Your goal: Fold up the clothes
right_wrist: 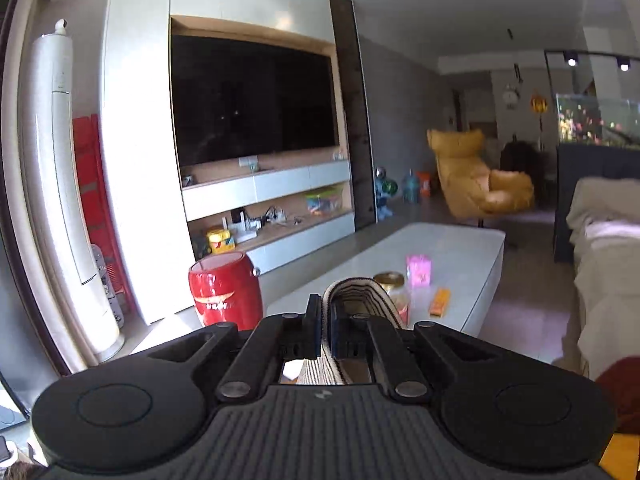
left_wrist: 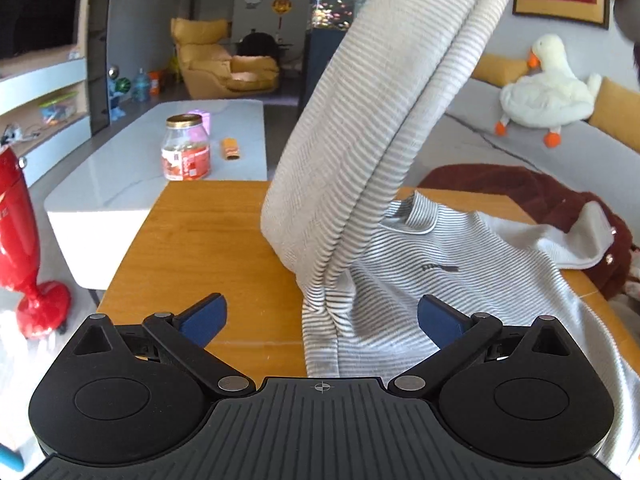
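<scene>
A grey-and-white striped shirt point(left_wrist: 420, 264) lies spread on the wooden table point(left_wrist: 192, 240). One part of it, a long striped sleeve point(left_wrist: 384, 120), is pulled up steeply toward the top right of the left wrist view. My left gripper point(left_wrist: 322, 316) is open low over the table, its blue pads on either side of the sleeve's base without touching it. My right gripper point(right_wrist: 326, 320) is shut on the sleeve's ribbed cuff point(right_wrist: 360, 296), raised high and pointing across the room.
A dark red garment point(left_wrist: 540, 200) with a white lining lies at the table's far right. Beyond the table stands a white coffee table point(left_wrist: 132, 168) with a jar point(left_wrist: 186, 148). A red vase-like object point(left_wrist: 20, 240) stands on the floor to the left. A sofa with a plush goose point(left_wrist: 548, 88) is at the right.
</scene>
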